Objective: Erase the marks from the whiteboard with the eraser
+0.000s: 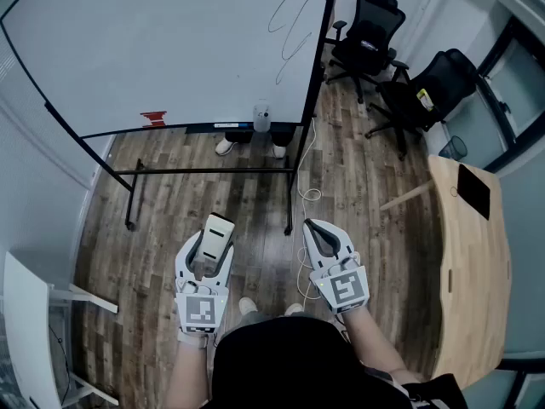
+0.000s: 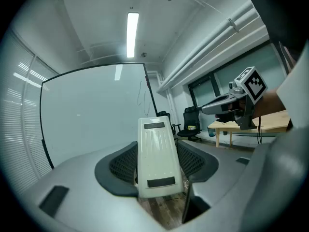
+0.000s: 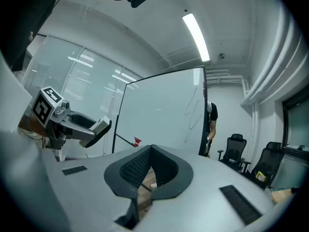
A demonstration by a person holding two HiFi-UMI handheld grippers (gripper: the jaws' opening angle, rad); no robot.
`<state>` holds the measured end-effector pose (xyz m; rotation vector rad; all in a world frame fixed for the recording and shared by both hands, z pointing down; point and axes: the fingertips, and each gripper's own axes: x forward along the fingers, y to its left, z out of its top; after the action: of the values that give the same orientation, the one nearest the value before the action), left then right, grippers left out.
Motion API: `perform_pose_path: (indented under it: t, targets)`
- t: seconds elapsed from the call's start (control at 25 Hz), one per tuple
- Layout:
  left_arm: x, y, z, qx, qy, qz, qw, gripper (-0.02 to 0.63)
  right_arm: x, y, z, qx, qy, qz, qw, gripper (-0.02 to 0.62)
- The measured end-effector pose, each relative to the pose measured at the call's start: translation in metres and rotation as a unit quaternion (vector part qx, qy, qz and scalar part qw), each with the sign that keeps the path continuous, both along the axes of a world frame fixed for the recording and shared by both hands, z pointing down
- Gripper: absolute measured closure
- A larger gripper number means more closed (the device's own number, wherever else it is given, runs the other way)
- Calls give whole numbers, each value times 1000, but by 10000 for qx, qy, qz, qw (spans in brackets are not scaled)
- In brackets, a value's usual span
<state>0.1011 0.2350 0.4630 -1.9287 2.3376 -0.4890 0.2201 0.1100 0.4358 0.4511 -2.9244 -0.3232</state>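
Left hand-held gripper (image 1: 210, 250) clamped on eraser (image 1: 217, 232), long axis forward toward whiteboard (image 1: 170, 41); right hand-held gripper (image 1: 317, 230) closed, empty.

White oblong eraser (image 2: 155, 156) upright in the left claw (image 2: 157, 153); whiteboard (image 1: 153, 49) ahead, thin squiggles (image 1: 289, 32) near its right edge.

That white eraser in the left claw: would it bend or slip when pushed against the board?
Probably stiff: the eraser looks like ribbed hard plastic. Slipping seems unlikely: textured pads of the left claw pinch both sides.
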Motion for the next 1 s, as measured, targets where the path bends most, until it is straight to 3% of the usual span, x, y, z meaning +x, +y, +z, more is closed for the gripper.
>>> perform_pose_path:
  t: [0.24, 0.44, 0.6, 0.8, 1.0]
  targets:
    - [-35, 26, 4, 8, 47, -97, 9999, 339, -37, 25, 3, 33, 81, -68, 9999, 568]
    - [-72, 41, 5, 75, 35, -159, 9998, 339, -73, 29, 4, -200, -37, 31, 9998, 568]
    - [-104, 48, 9, 40, 38, -280, 9996, 339, -104, 24, 2, -53, 72, 91, 9999, 568]
    - [-152, 37, 19, -3, 56, -390, 9992, 339, -154, 7, 14, -23, 110, 11, 9999, 568]
    - [-213, -7, 23, 58, 27, -546, 9985, 339, -221, -34, 33, -126, 46, -177, 9998, 568]
